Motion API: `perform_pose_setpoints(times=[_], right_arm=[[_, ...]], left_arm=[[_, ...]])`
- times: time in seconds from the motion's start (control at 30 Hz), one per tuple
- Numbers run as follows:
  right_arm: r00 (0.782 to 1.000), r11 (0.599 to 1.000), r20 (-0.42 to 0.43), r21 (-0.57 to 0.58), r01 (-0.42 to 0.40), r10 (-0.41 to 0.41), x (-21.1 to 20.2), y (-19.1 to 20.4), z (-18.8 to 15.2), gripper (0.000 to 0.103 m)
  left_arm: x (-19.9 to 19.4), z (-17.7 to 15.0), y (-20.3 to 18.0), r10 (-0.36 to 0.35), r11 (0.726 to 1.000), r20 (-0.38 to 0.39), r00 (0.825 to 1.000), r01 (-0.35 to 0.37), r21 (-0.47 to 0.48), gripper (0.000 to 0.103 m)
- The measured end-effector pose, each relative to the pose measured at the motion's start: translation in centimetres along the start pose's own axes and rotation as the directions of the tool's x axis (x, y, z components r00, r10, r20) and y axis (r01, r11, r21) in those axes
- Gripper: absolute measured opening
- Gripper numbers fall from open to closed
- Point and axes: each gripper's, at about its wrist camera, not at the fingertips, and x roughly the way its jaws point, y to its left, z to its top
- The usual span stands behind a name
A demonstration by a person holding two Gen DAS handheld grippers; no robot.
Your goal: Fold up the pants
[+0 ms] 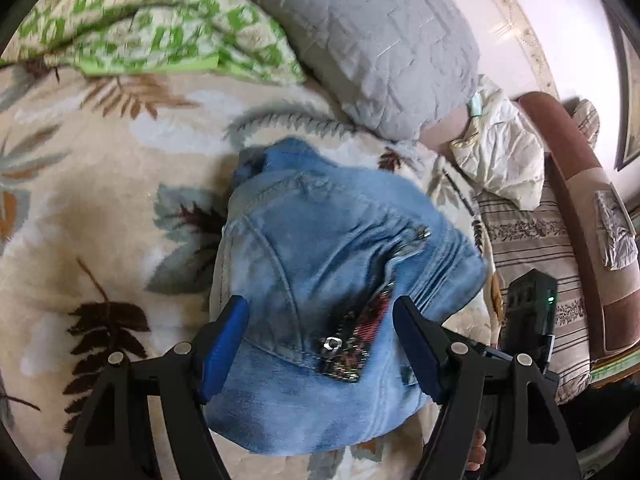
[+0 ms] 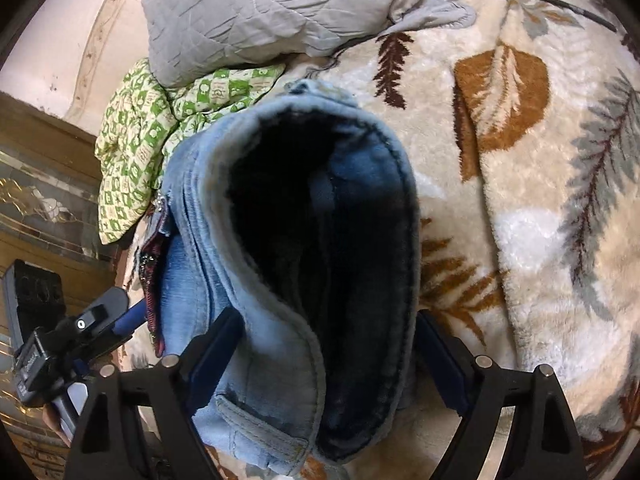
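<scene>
Left tool (image 1: 320, 344): jaws spread wide, blue pads either side of the pants (image 1: 320, 280) at lower centre of the left wrist view. Denim sits between the pads, but the pads do not appear pressed into it; I judge it ungripped, straddling only.

Right tool (image 2: 326, 360): also spread wide, at lower centre of the right wrist view, pads flanking the gaping waistband. Whether the cloth is pinched here cannot be told; the pads stand apart from the fabric edges as far as visible. The left tool shows again at the lower left of this view.

Pants: lying bundled on the bed, on a blanket (image 1: 100, 208) that fills the left half of the left wrist view. Light washed denim, stiff seams, a curved pocket seam, a metal button (image 1: 332, 344) and a dark red embellished patch near centre. The waist opening shows a dark blue inner face.

Step in hand, as a judgement: early stage, garment still bunched and not yet laid flat. Next move calls for closing on the waistband at two points and drawing it out flat; thick denim should hold a crease but resist a thin pinch.

Surroundings: blanket is plush, cream with brown and grey leaf print. Grey quilted pillow (image 1: 380, 40) at upper centre; green-patterned cloth (image 1: 160, 32) at upper left.
</scene>
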Motion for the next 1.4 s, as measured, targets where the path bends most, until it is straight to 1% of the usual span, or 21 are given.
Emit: perform_pose_setpoints(times=[0.07,0.13,0.27,0.33,0.43,0.53,0.6,0.7,0.8,0.87,0.97,1.03,1.4], right_arm=[[1.000,1.000,0.001,-0.004,0.011,-0.011,0.1,0.0,0.0,0.086],[1.000,1.000,0.002,-0.013,0.017,-0.017,0.1,0.2,0.1,0.085],[1.000,0.999,0.005,-0.017,0.027,-0.027,0.3,0.4,0.2,0.082],[1.000,1.000,0.007,-0.011,0.023,-0.022,0.3,0.4,0.3,0.081],[1.000,0.999,0.001,-0.022,0.031,-0.031,0.6,0.8,0.4,0.081],[1.000,1.000,-0.002,-0.003,0.020,-0.020,0.8,0.3,0.5,0.081],[1.000,1.000,0.003,-0.006,0.024,-0.024,0.7,0.5,0.5,0.081],[0.999,0.999,0.015,-0.020,0.031,-0.031,0.4,0.7,0.4,0.081],[1.000,1.000,0.010,-0.018,0.021,-0.021,0.6,0.4,0.5,0.081],[1.000,1.000,0.004,0.005,0.007,-0.007,0.6,0.2,0.4,0.081],[1.000,1.000,0.016,-0.013,0.021,-0.021,0.2,0.6,0.5,0.081],[1.000,1.000,0.011,-0.005,0.016,-0.016,0.3,0.5,0.5,0.081],[1.000,1.000,0.014,-0.008,0.012,-0.012,0.2,0.6,0.5,0.081]], left_arm=[[0.5,-0.1,0.2,-0.006,1.000,-0.010,1.000,0.006,0.001,0.075],[0.6,-0.1,0.0,0.005,1.000,-0.009,1.000,-0.004,0.015,0.075],[0.2,-0.1,0.1,-0.010,1.000,0.001,1.000,0.010,0.003,0.075],[0.6,-0.2,0.2,-0.002,1.000,-0.004,1.000,0.002,0.005,0.075],[1.3,-0.4,-0.2,0.029,0.999,-0.013,0.999,-0.029,0.024,0.075],[1.4,-0.7,-0.8,0.061,0.996,0.005,0.998,-0.061,0.059,0.075],[1.3,-0.9,-0.9,0.070,0.996,0.014,0.997,-0.071,0.058,0.075],[1.0,-0.8,-0.9,0.063,0.996,0.018,0.998,-0.064,0.058,0.075],[1.2,-0.7,-0.6,0.057,0.997,0.008,0.998,-0.057,0.049,0.075],[1.2,-0.8,-0.7,0.066,0.996,0.008,0.998,-0.067,0.054,0.075],[1.3,-0.9,-1.0,0.078,0.995,0.012,0.997,-0.079,0.064,0.075],[1.4,-1.0,-1.1,0.085,0.994,0.014,0.996,-0.086,0.070,0.075],[1.0,-1.0,-0.9,0.077,0.996,0.029,0.997,-0.078,0.051,0.075]])
